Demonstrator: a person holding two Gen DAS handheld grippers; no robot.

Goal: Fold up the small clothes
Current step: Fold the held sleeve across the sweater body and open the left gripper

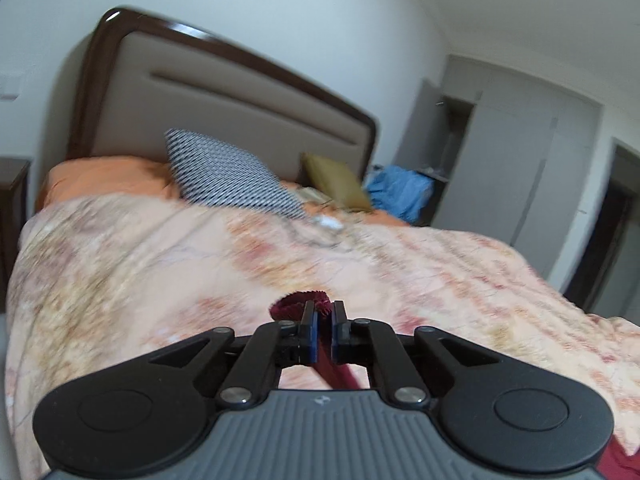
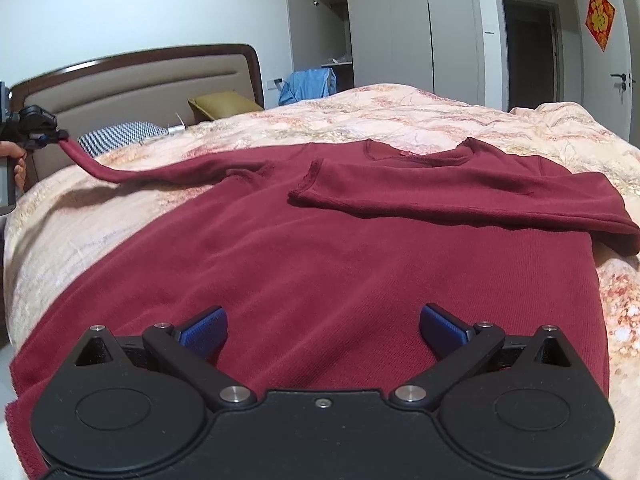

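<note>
Your left gripper (image 1: 324,312) is clamped on the cuff of the maroon sweater (image 2: 320,264), that sleeve (image 2: 160,170) lifted off the floral quilt (image 2: 400,114). Your right gripper (image 2: 323,330) hangs wide open, empty, above the hem. Sweater lies flat on the quilt, other sleeve (image 2: 460,196) folded across its chest.

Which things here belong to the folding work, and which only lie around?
Belong to the job:
- dark red shirt
- its sleeve, pinched in the left claw
- right claw, open above the shirt

Just lying about:
- patterned pillow
- olive cushion
- blue cloth
</note>
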